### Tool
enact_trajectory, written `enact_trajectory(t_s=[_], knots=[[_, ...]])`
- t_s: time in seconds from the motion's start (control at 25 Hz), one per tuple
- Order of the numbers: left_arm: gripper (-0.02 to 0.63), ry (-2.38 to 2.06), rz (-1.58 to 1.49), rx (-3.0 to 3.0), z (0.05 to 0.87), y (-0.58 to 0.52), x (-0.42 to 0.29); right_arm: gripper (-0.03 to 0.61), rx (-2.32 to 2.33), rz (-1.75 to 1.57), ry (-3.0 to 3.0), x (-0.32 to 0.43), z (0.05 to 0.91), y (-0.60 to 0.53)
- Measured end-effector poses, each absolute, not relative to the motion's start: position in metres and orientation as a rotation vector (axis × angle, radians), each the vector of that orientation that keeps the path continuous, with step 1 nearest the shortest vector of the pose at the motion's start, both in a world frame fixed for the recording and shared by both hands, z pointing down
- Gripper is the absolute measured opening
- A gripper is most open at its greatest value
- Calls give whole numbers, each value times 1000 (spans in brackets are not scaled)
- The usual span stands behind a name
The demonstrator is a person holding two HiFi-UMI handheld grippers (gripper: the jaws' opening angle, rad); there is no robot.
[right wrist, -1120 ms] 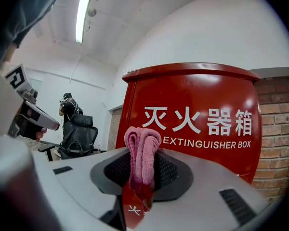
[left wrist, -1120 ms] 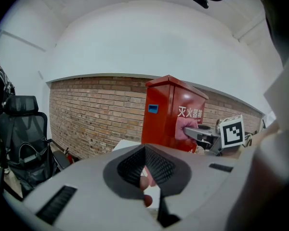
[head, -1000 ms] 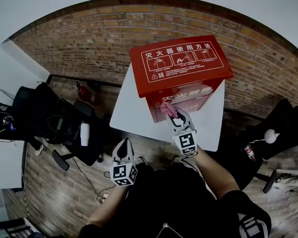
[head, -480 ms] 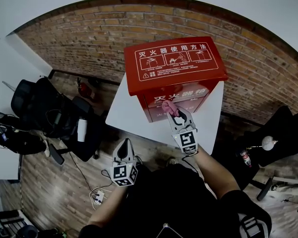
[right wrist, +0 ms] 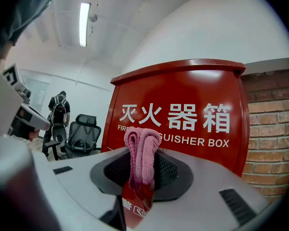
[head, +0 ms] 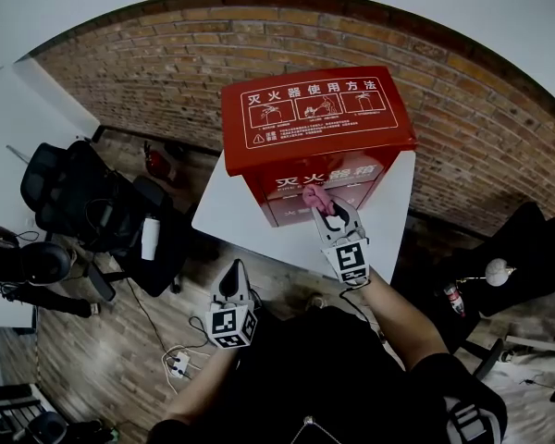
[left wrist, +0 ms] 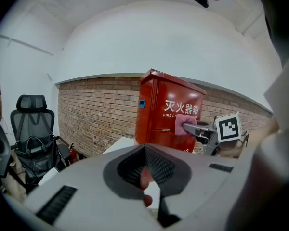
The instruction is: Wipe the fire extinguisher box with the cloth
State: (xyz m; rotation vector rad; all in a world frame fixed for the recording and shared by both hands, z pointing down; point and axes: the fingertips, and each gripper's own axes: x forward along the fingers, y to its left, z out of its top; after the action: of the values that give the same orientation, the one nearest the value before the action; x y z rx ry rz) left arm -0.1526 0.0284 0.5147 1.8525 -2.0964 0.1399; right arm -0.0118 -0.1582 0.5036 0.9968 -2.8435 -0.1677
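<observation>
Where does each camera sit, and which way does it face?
Head view: on the head, facing down at the fire extinguisher box; left gripper, right gripper and forearms show.
Left gripper view: on that gripper, facing the box; its shut jaws show.
Right gripper view: facing the box front; its jaws grip the pink cloth.
All share the box.

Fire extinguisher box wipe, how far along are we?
Done: the cloth is picked up, pinched in the right gripper. In hand: it presses on the front of the box, just under the lid. Left: nothing shows which faces are clean, so likely the rest of the front, sides and lid. The left gripper hangs shut and empty.
</observation>
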Motion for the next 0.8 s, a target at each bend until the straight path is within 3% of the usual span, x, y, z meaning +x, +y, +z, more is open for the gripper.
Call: enact_trajectory(t_s=[0.8], knots=[[28, -2100, 181, 1837, 520, 31, -123, 110, 1098, -167, -2814, 48, 504, -185]])
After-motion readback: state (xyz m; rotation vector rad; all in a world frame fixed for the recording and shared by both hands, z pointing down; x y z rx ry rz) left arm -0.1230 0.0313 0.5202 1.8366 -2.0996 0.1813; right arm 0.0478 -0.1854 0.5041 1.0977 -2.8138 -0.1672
